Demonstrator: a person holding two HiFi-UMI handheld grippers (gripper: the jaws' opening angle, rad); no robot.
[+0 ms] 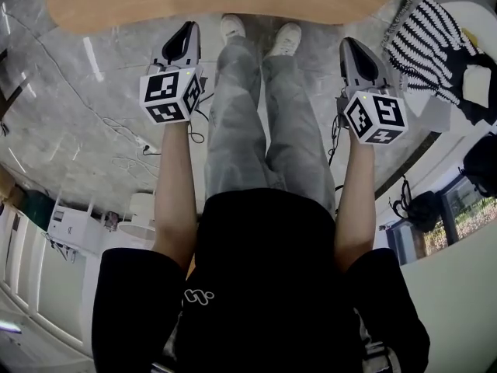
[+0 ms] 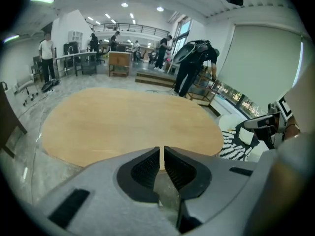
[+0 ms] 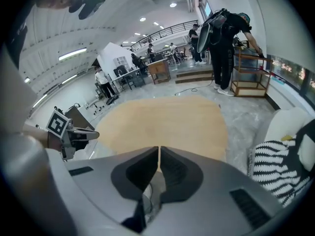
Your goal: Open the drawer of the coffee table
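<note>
A black shirt (image 1: 256,286) fills the bottom of the head view, nearest the lens. From it the left arm (image 1: 175,196) runs straight out and down, bare below a short sleeve, its hand hidden under the marker cube (image 1: 171,94). The left gripper (image 1: 189,28) points forward and down at the grey floor (image 1: 93,107). In the head view its tip sits just short of the near edge of the table (image 1: 217,2). In the left gripper view its 2 jaws stand together with only a hairline between the pads, and they hold nothing. The oval wooden tabletop lies ahead of the tip and clear of it.

Between the arms, grey trousers (image 1: 264,123) end in 2 white shoes (image 1: 233,28) at the table's near edge.

The right arm (image 1: 359,200) matches the left one, stretched out parallel to it. The right gripper (image 1: 351,45) also points forward and down, about level with the left one and a little further from the table's edge. In the right gripper view its jaws are likewise pressed together and empty, with the tabletop ahead and apart from them.

Neither gripper touches the table. The drawer shows in no view. At far right a striped throw (image 1: 427,49) lies on a white seat (image 1: 475,18) beside the table.
</note>
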